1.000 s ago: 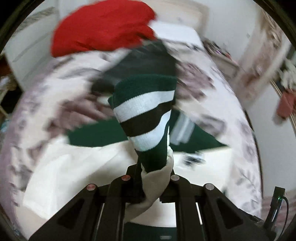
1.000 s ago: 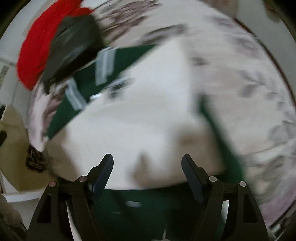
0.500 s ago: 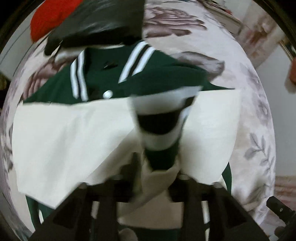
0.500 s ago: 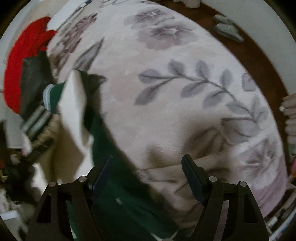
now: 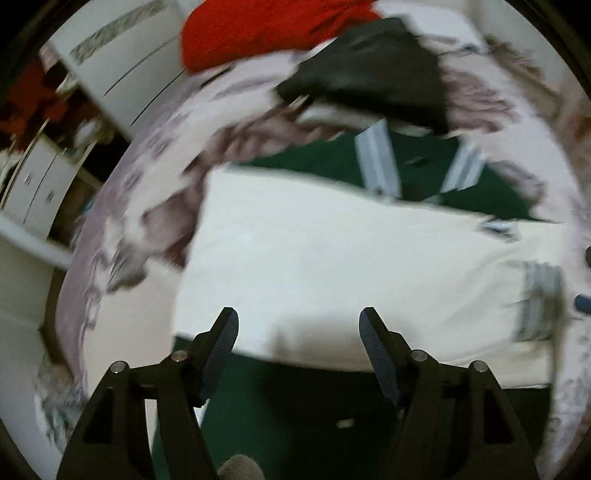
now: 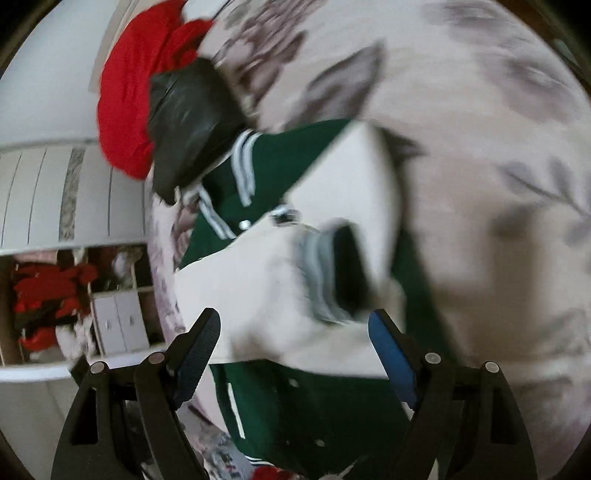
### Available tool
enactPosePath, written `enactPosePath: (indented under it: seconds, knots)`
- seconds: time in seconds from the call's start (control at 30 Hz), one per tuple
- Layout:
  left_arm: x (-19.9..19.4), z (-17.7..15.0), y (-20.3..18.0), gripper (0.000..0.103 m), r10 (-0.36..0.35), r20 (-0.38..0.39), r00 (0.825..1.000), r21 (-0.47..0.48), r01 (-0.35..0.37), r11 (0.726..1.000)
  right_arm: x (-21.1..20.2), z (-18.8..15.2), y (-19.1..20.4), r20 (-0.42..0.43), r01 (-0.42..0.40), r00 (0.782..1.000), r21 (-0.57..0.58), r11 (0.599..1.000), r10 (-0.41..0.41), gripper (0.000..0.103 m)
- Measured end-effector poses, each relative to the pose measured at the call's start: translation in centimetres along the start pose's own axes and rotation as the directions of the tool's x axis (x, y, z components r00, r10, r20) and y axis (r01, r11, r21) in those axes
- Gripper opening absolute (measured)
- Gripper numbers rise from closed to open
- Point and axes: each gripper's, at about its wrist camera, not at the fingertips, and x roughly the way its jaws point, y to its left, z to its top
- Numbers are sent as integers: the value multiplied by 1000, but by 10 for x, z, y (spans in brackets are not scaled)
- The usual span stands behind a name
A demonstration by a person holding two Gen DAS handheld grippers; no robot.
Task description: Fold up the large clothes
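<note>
Green and cream, the varsity jacket (image 5: 332, 266) lies flat on the bed (image 5: 147, 177) in front of you, on a pale cover with a grey flower pattern. Its cream sleeves are folded across the green body, and one striped cuff (image 6: 325, 277) lies on top of the cream cloth, just beyond your right gripper (image 6: 295, 332). At the far end of the jacket you see the collar with white stripes, and beyond it a black garment (image 5: 369, 74) and then a red garment (image 5: 266, 29), both on the bed. Your left gripper (image 5: 297, 332) hangs over the near part of the jacket; its fingers are opening and nothing is between them. The fingers of your right gripper stand wide apart too and hold nothing. Both pictures are blurred, so small details of the cloth are not clear.
</note>
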Motion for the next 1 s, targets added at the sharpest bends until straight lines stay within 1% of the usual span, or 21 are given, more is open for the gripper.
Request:
enactPosePath:
  seconds: [0.07, 0.13, 0.17, 0.2, 0.23, 0.27, 0.33, 0.37, 0.4, 0.47, 0.5, 0.57, 0.6, 0.63, 0.7, 0.73, 0.77, 0.8, 0.87, 0.97, 1.0]
  knots:
    - [20, -6, 17, 66, 43, -41, 998, -35, -44, 998, 33, 14, 4, -59, 69, 996, -11, 998, -70, 84]
    - [35, -12, 29, 66, 77, -68, 995, -59, -81, 995, 62, 21, 0, -132, 111, 985, -5, 994, -111, 84]
    - [40, -14, 35, 66, 85, -72, 994, -70, -90, 993, 74, 23, -2, -161, 120, 980, 2, 993, -118, 80]
    - [42, -17, 42, 66, 93, -71, 993, -80, -98, 992, 82, 24, -3, -168, 108, 980, 6, 994, -105, 49]
    - [44, -19, 45, 66, 98, -71, 993, -84, -104, 991, 88, 24, -2, -176, 106, 979, -7, 994, -106, 9]
    - [45, -21, 49, 66, 102, -71, 992, -88, -108, 990, 93, 23, 4, -170, 146, 973, -51, 988, -153, 3]
    - [44, -27, 59, 66, 99, -71, 993, -105, -106, 989, 87, 23, 16, -59, 259, 961, -147, 955, -270, 2]
    - [46, -33, 66, 66, 92, -83, 992, -113, -101, 988, 83, 26, 11, -25, 308, 949, -134, 942, -314, 2]
    - [47, -37, 71, 66, 87, -95, 992, -118, -98, 988, 81, 30, 1, -26, 334, 941, -88, 938, -337, 3]
    - [44, -51, 86, 66, 79, -115, 990, -124, -93, 988, 76, 27, -14, -76, 305, 950, -2, 952, -304, 4]
    - [42, -57, 93, 66, 85, -121, 989, -118, -99, 988, 69, 17, -14, -96, 271, 959, 27, 962, -267, 7]
    - [31, -78, 110, 66, 114, -125, 986, -91, -126, 988, 55, -13, -2, -113, 273, 956, -7, 962, -272, 22]
    - [25, -91, 118, 66, 140, -127, 982, -69, -150, 986, 47, -42, 10, -112, 293, 949, -45, 955, -296, 42]
    - [20, -103, 125, 66, 161, -130, 978, -49, -168, 985, 45, -64, 19, -114, 309, 942, -71, 948, -315, 53]
    - [16, -131, 140, 66, 197, -143, 970, -8, -200, 980, 54, -125, 36, -159, 337, 922, -114, 935, -352, 53]
    - [17, -143, 146, 66, 213, -156, 965, 12, -214, 977, 69, -156, 38, -213, 345, 908, -110, 932, -361, 53]
    - [19, -156, 151, 66, 222, -170, 960, 26, -221, 975, 80, -176, 37, -259, 335, 901, -92, 938, -347, 53]
    - [21, -169, 156, 66, 233, -193, 953, 38, -230, 973, 105, -208, 35, -330, 317, 890, -51, 947, -315, 53]
    - [28, -191, 164, 66, 233, -243, 941, 40, -231, 972, 137, -245, 33, -373, 351, 863, -45, 935, -341, 53]
    - [32, -207, 175, 66, 206, -292, 934, -9, -218, 976, 174, -283, 33, -422, 395, 818, -83, 915, -391, 53]
    - [33, -211, 178, 66, 192, -307, 932, -30, -211, 977, 184, -291, 32, -430, 429, 791, -118, 896, -436, 53]
